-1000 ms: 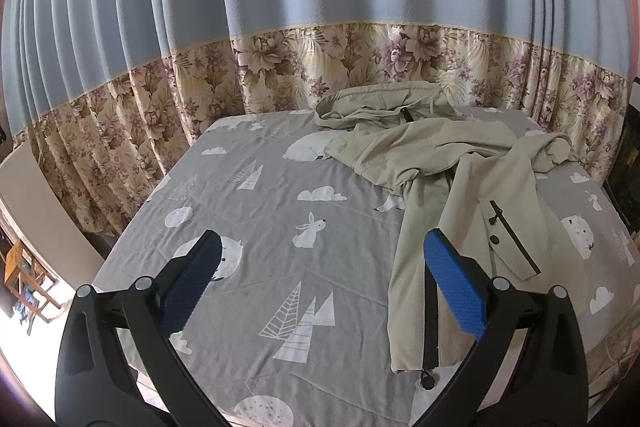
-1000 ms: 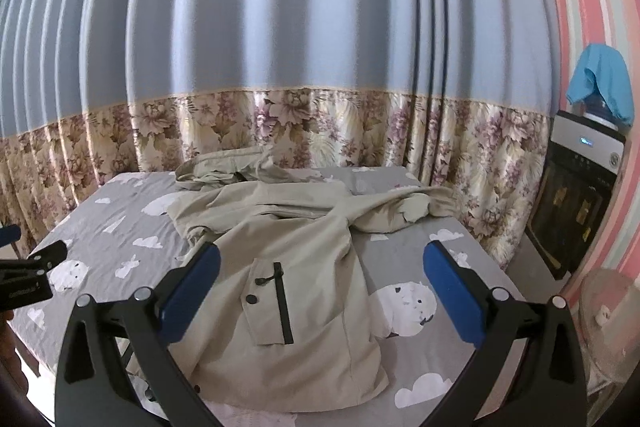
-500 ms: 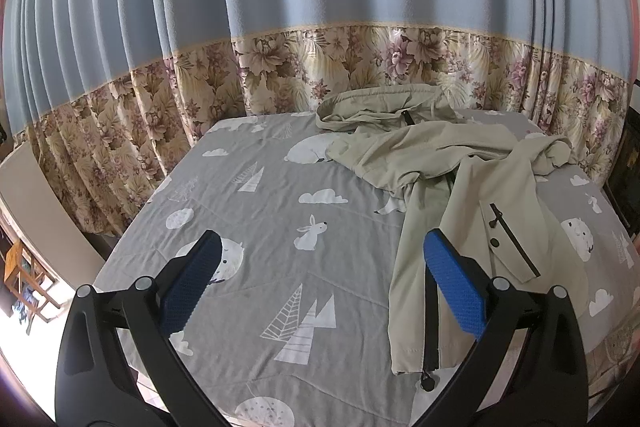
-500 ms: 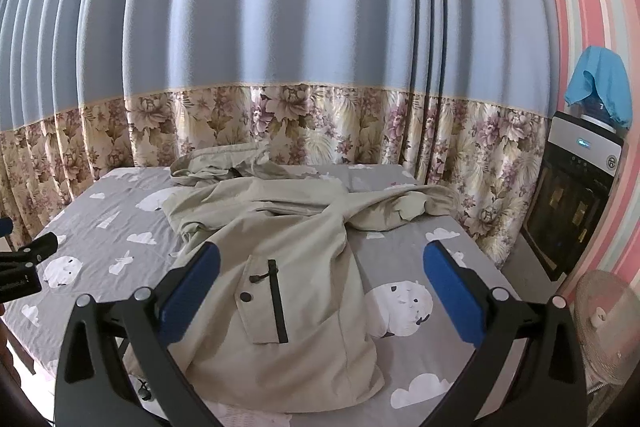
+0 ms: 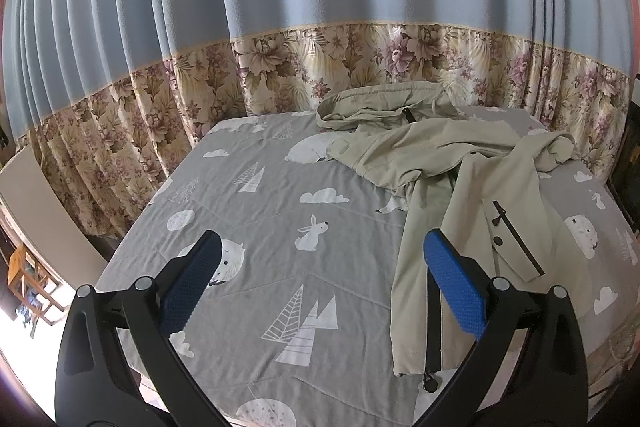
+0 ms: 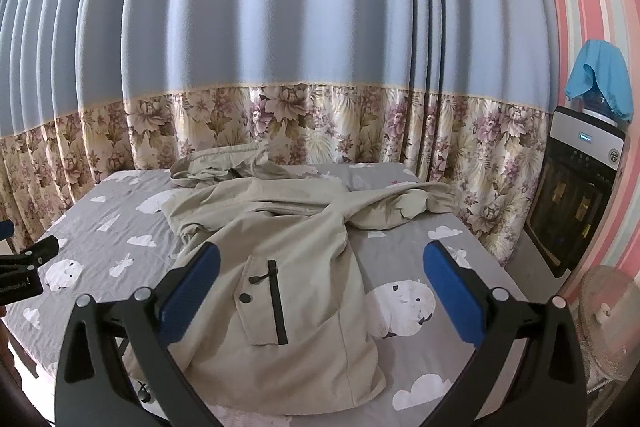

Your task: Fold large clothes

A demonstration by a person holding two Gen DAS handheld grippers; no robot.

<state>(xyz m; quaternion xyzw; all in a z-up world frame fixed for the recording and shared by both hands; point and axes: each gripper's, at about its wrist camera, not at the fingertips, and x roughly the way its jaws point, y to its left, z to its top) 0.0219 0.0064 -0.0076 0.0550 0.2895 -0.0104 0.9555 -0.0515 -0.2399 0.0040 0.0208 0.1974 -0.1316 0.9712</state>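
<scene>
A beige hooded jacket (image 5: 460, 171) lies crumpled on the right half of a grey patterned bed (image 5: 260, 227), hood toward the curtain, hem and black zipper at the near edge. In the right wrist view the jacket (image 6: 288, 259) fills the middle, with its flap pocket facing up. My left gripper (image 5: 320, 283) is open and empty, above the near edge of the bed, left of the jacket's hem. My right gripper (image 6: 320, 287) is open and empty, above the jacket's lower part. The left gripper's tip (image 6: 28, 263) shows at the left edge of the right wrist view.
A blue curtain with a floral lower band (image 5: 320, 67) hangs behind the bed. A water dispenser (image 6: 576, 187) with a blue cloth on top stands to the right of the bed. A fan (image 6: 608, 311) stands at the near right. A wooden chair (image 5: 24, 271) is at the far left.
Both grippers have tilted slightly, so the bed and jacket sit a little lower in both views. Both stay open and empty. The jacket has not moved.
</scene>
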